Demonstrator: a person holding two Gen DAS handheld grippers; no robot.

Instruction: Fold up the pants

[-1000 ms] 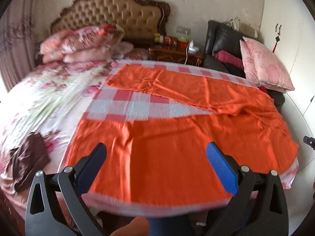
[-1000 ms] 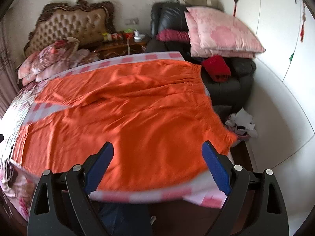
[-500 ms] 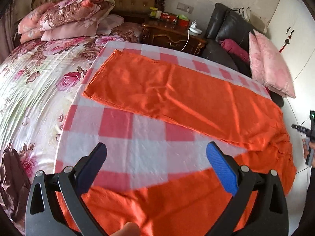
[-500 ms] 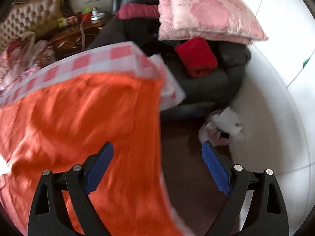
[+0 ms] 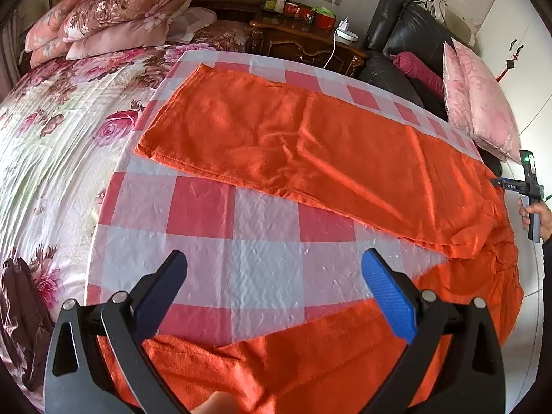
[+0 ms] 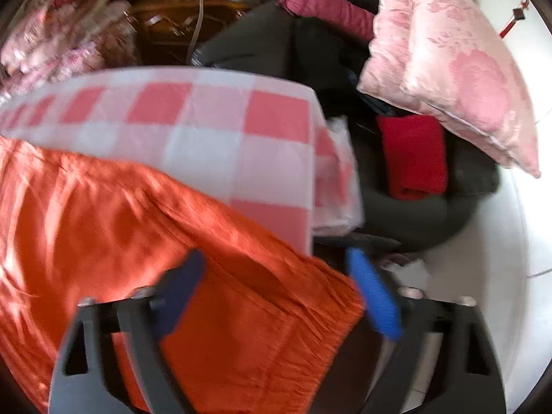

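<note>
The orange pants (image 5: 310, 145) lie spread on a pink-and-white checked sheet (image 5: 241, 241) that covers the near part of the bed (image 5: 51, 138). The cloth is thin and matte, with soft creases. One leg runs flat and long across the far side of the sheet, its hem squared off at the left. The other leg lies along the near edge, partly cut off by the bottom of the left view. The two legs meet in a rumpled bunch at the right.

In the right view the pants' gathered, ribbed waistband (image 6: 310, 286) sits at the corner of the sheet, but that picture is smeared with blur and fine detail is lost.

The left tongs (image 5: 274, 276) stand wide open above the bare checks between the two legs, gripping nothing. The right tongs (image 6: 276, 276) are also spread wide, one tip over the orange cloth and the other past the waistband edge; whether either tip touches the fabric cannot be told.

Beyond the sheet the bed wears a glossy floral quilt with stacked floral pillows (image 5: 110, 17). A carved wooden nightstand (image 5: 303, 45) stands next to a black leather armchair (image 5: 400, 34) holding pink satin cushions (image 5: 479, 103) and a red folded cloth (image 6: 414, 155).
</note>
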